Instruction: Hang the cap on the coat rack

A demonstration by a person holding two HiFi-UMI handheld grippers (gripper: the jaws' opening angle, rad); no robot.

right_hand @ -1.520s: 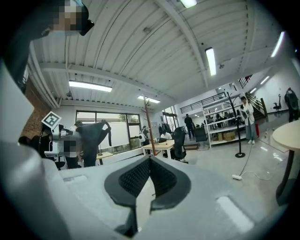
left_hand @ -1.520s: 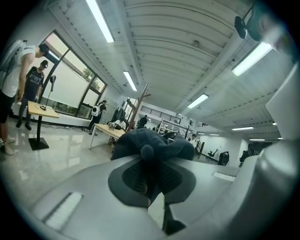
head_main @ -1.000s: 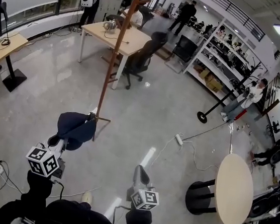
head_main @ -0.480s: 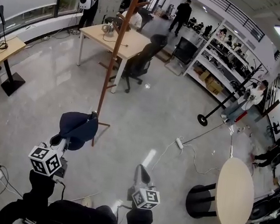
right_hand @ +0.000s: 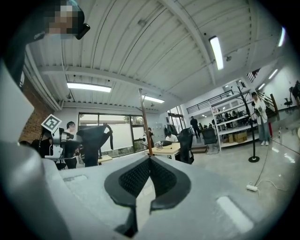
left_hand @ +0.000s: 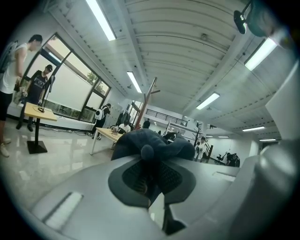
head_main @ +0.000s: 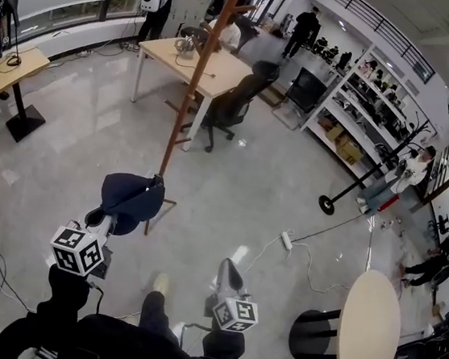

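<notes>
Cap (head_main: 131,196), nearer rack (head_main: 191,89), between left fingers (left_hand: 133,174)

Matt dark cloth cap (head_main: 131,196) sits between the left jaws' black dimpled pads (left_hand: 133,176). Beyond them are a smooth reddish wooden coat rack (head_main: 189,107) and a glossy grey floor (head_main: 233,176).

There are one left gripper (head_main: 109,216), one right gripper (head_main: 227,266), one cap (head_main: 132,194) in the left jaws, one coat rack (head_main: 194,81) just beyond them, two desks (head_main: 199,58) (head_main: 10,71) farther ahead, and one round table (head_main: 369,326) right of the right jaws.

Head camera steeply downward; gripper cameras low behind their jaws, tilted upward; coat rack (head_main: 193,89) common to all.
</notes>
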